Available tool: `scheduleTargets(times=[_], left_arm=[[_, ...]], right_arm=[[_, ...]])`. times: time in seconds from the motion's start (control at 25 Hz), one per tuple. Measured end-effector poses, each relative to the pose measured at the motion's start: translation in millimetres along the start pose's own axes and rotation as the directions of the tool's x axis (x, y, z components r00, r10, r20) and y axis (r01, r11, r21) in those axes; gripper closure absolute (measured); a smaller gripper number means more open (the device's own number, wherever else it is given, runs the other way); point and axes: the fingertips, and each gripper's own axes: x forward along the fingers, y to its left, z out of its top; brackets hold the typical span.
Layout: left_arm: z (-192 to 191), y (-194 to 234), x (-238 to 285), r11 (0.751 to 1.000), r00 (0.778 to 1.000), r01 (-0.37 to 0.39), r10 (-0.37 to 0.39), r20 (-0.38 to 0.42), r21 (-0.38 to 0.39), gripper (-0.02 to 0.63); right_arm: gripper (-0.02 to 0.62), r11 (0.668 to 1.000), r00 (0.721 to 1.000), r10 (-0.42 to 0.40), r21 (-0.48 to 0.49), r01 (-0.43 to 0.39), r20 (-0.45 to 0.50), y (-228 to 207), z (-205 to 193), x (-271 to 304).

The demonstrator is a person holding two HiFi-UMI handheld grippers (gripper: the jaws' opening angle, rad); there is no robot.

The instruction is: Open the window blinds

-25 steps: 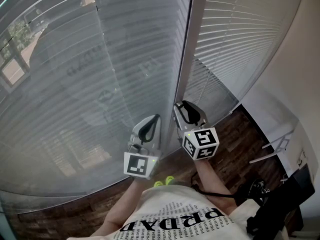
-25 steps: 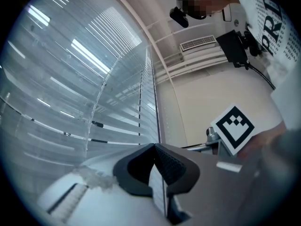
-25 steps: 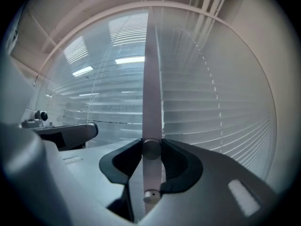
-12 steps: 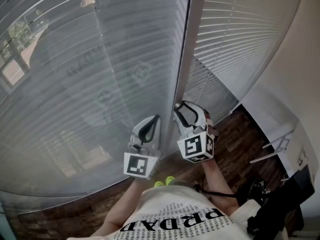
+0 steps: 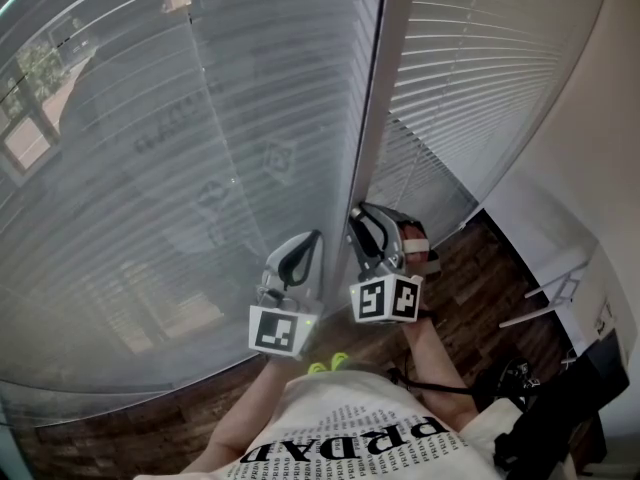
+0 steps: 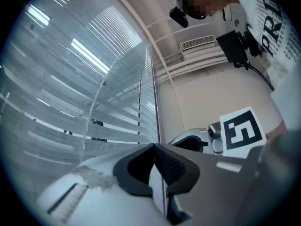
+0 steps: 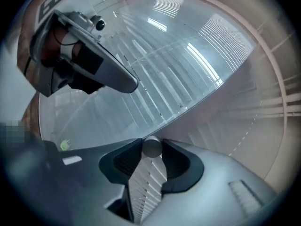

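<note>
Grey horizontal-slat window blinds (image 5: pixel 190 158) fill the left pane, their slats lying close together. Paler white slatted blinds (image 5: pixel 480 68) cover the pane to the right. A pale upright frame post (image 5: pixel 378 108) divides them. Dark wooden floor (image 5: pixel 470 293) lies open below the right pane, edged by a beige wall (image 5: pixel 600 158). Both grippers sit close to the post. The left gripper (image 6: pixel 154 147) is clenched, its tips meeting. The right gripper (image 5: pixel 372 233) is closing on a pale round blind wand (image 7: pixel 151 146), its pads touching both sides.
</note>
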Motion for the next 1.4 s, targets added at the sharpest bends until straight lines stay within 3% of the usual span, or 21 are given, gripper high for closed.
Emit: scheduleTargets(times=[0.24, 0.72, 0.96, 1.16, 1.4], left_arm=[[0.4, -2.2, 1.2, 1.000, 1.000, 0.008, -0.008, 0.001, -0.004, 0.612], [0.5, -3.4, 2.6, 1.000, 1.000, 0.019, -0.019, 0.004, -0.008, 0.612], [1.2, -3.1, 1.2, 1.000, 1.000, 0.021, -0.021, 0.002, -0.005, 0.612], [1.2, -2.4, 0.5, 1.000, 1.000, 0.021, -0.021, 0.003, -0.007, 0.612], [0.4, -0.7, -0.8, 1.000, 1.000, 0.021, -0.021, -0.002, -0.003, 0.612]], right_arm=[[0.465, 0.999, 1.000, -0.005, 0.043, 0.004, 0.016, -2.8, 1.3, -1.4], [0.466, 0.957, 0.998, 0.002, 0.289, -0.018, 0.056, -6.8, 0.3, -1.3], [0.466, 0.852, 0.995, 0.011, 0.520, -0.060, 0.098, -10.7, -0.4, -2.3], [0.466, 0.777, 0.993, 0.009, 0.625, -0.082, 0.118, -12.1, -2.5, -2.0], [0.466, 0.646, 0.989, -0.003, 0.755, -0.112, 0.149, -14.1, -6.8, -1.0]])
